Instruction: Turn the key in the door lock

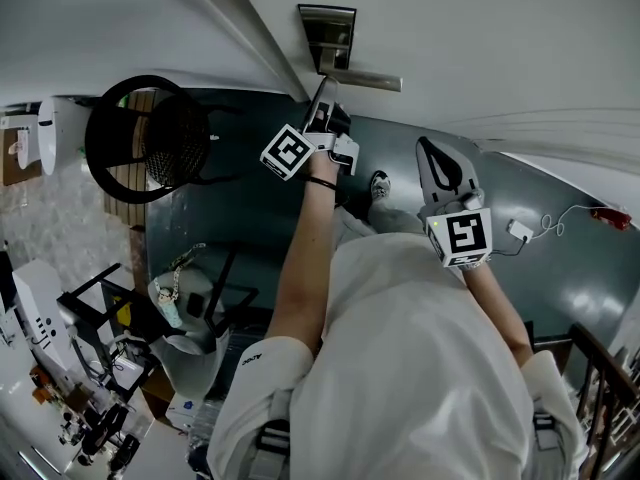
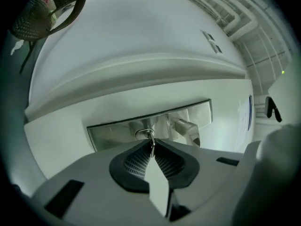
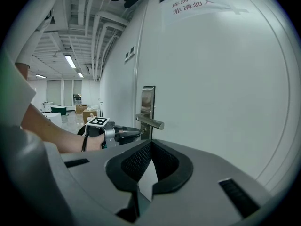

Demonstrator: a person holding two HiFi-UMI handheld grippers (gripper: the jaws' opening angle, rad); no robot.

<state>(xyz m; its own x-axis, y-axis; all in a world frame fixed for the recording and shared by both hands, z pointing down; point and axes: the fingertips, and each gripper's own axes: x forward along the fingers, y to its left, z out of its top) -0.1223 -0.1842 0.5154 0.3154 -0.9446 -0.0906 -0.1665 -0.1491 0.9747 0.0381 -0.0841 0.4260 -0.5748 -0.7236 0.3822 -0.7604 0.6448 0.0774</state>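
Observation:
The steel lock plate (image 2: 113,131) with its lever handle (image 2: 186,128) is on a white door. A small metal key (image 2: 150,136) sticks out of the keyhole. My left gripper (image 2: 151,144) is shut on the key, its pads pinching the key's head. In the head view the left gripper (image 1: 322,93) reaches level to the door just under the handle (image 1: 365,80). My right gripper (image 1: 428,148) hangs back to the right of it, shut and holding nothing. The right gripper view shows its own jaws (image 3: 150,144) closed and, beyond them, the left gripper (image 3: 136,133) at the lock under the handle (image 3: 150,122).
A black mesh chair (image 1: 150,138) stands left of the door on the dark floor. A white charger with its cable (image 1: 520,231) lies on the floor at the right. Desks with clutter (image 1: 90,408) fill the lower left. A printed notice (image 3: 197,4) is stuck high on the door.

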